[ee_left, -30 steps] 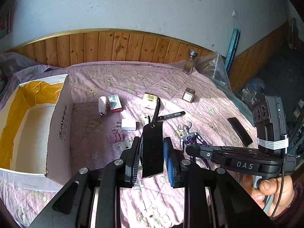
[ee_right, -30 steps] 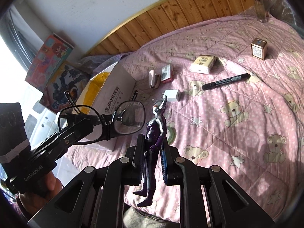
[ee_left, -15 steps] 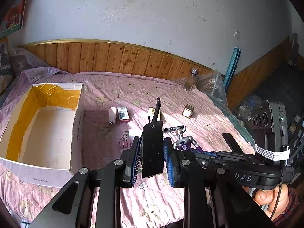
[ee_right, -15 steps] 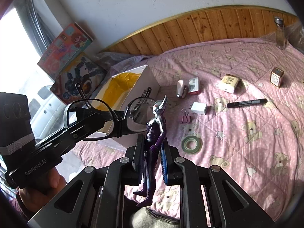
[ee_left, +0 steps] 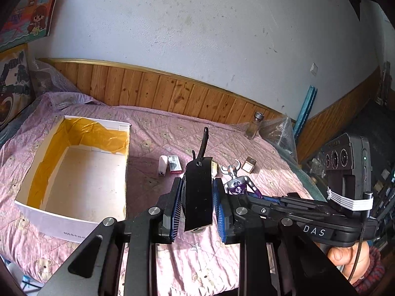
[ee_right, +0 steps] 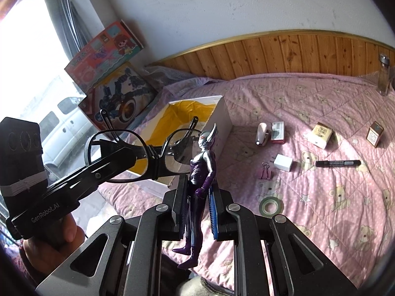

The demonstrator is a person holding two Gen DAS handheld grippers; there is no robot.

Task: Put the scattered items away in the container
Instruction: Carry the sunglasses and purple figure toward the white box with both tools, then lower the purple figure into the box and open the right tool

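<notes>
While the left gripper (ee_left: 198, 198) clamps its fingers on a pair of black-framed glasses (ee_right: 138, 153), the right gripper (ee_right: 197, 204) holds a silver and purple toy figure (ee_right: 201, 172) upright between its fingers. Both are held in the air above the near part of the bed (ee_right: 333, 197), which is covered by a pink quilt with a bear pattern. In the left wrist view the glasses show edge-on between the blue pads, and the toy's horned head rises just to their right. The white cardboard box (ee_left: 74, 172), lined with yellow, sits open on the left side of the bed; nothing can be seen inside it. Scattered on the quilt to its right lie a small stapler (ee_right: 262, 133) beside a red and white packet (ee_right: 277, 132), a white charger plug (ee_right: 284, 162), a pink binder clip (ee_right: 266, 171), a roll of green tape (ee_right: 271, 206), a black marker (ee_right: 338, 163) and two small boxes farther right. A glass jar (ee_right: 384, 76) stands by the wooden wall panel at the far right.
</notes>
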